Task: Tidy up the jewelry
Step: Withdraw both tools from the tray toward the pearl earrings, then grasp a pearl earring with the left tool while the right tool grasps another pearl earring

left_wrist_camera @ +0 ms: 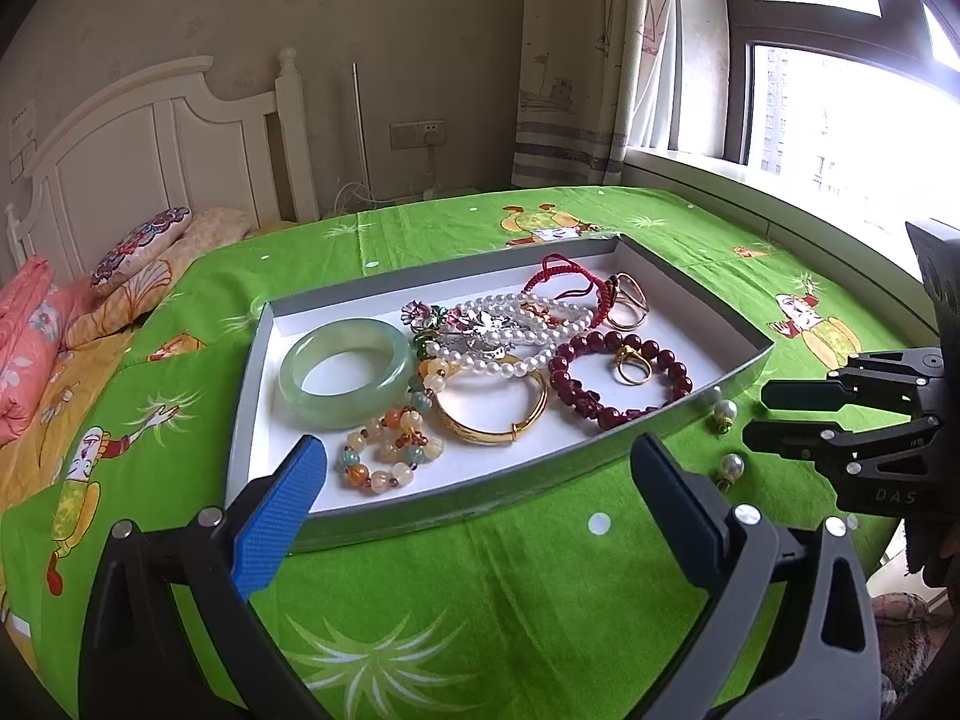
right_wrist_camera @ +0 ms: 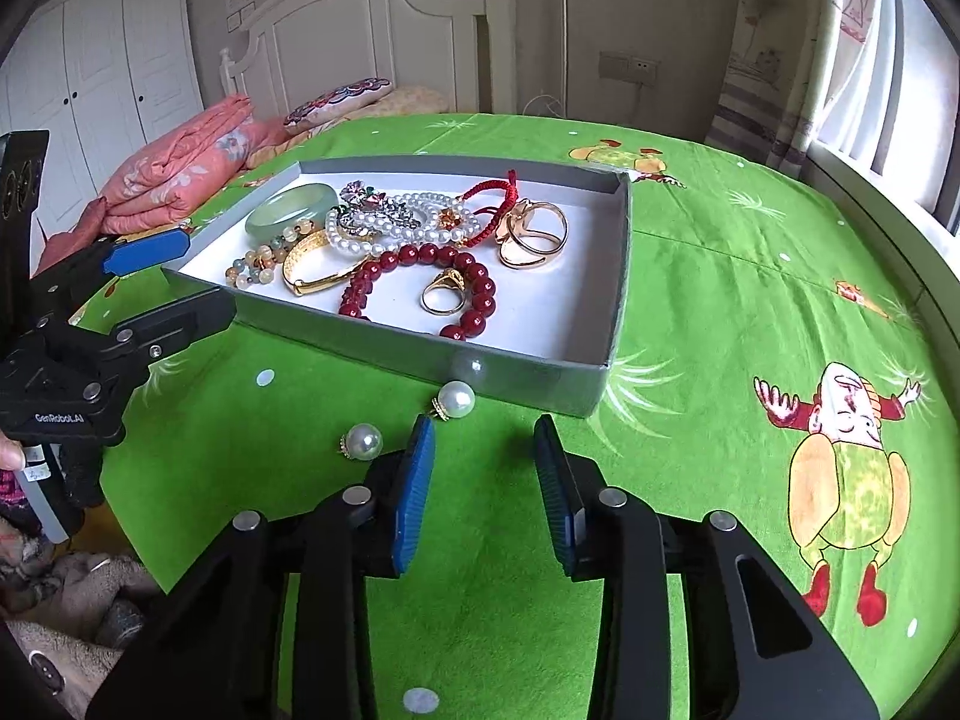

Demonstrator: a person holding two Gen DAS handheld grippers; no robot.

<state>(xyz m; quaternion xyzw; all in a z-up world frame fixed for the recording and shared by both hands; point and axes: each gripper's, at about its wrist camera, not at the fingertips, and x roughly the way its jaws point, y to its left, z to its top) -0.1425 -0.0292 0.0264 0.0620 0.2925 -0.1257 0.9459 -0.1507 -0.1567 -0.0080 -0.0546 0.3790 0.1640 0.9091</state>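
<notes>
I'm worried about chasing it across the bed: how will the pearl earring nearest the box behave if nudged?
The pearl earring looks round and glossy, so it probably rolls and slips between pads. Its small gold cap may make it wobble, and the soft green sheet likely slows it.

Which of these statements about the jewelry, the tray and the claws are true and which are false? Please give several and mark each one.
1. Two pearl earrings lie on the green cloth, outside the tray. True.
2. The right claw grips a pearl earring. False: nothing is between its pads.
3. A gold ring lies inside the red bead bracelet. True.
4. The jade bangle lies outside the tray. False: it is in the tray.
5. The left claw is open. True.
</notes>
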